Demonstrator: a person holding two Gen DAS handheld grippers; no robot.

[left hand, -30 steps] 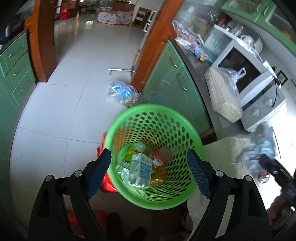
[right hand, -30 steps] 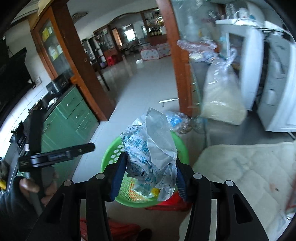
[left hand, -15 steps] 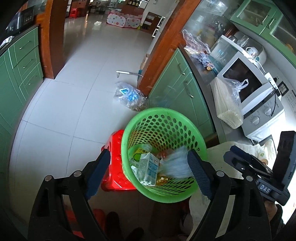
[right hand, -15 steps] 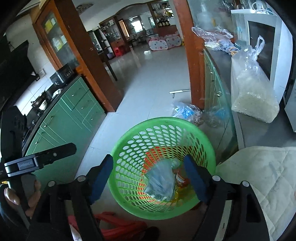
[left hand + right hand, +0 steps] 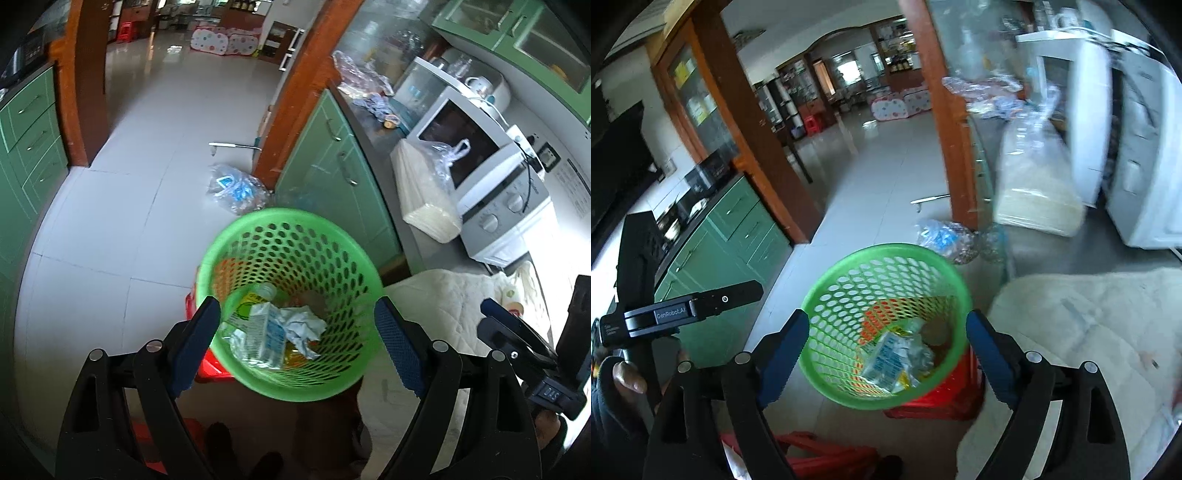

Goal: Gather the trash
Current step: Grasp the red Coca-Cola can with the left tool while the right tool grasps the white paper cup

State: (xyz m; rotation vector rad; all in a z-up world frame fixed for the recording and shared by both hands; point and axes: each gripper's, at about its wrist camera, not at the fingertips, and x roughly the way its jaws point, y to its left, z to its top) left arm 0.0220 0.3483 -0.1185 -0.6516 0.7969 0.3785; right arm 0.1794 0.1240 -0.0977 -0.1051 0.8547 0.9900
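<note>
A green perforated basket [image 5: 258, 225] stands on a red stool [image 5: 938, 398]; it also shows in the right wrist view [image 5: 827, 291]. Inside lie a crumpled plastic wrapper [image 5: 301, 325], a small carton [image 5: 267, 336] and a bottle [image 5: 264, 291]. My left gripper [image 5: 295, 343] is open and empty, just above the basket's near rim. My right gripper [image 5: 884, 350] is open and empty, above the basket. The right gripper also appears at the right edge of the left wrist view [image 5: 517, 332].
A clear bag of bottles [image 5: 236, 188] lies on the tiled floor by the green cabinets [image 5: 332, 166]. The counter holds a bag of rice [image 5: 424, 192], a white microwave [image 5: 480, 166] and a cream quilted cloth [image 5: 454, 306]. Green cabinets [image 5: 731, 236] line the left.
My right gripper opened and let go of the crumpled wrapper, which fell into the basket. The right gripper has since drawn back to the right.
</note>
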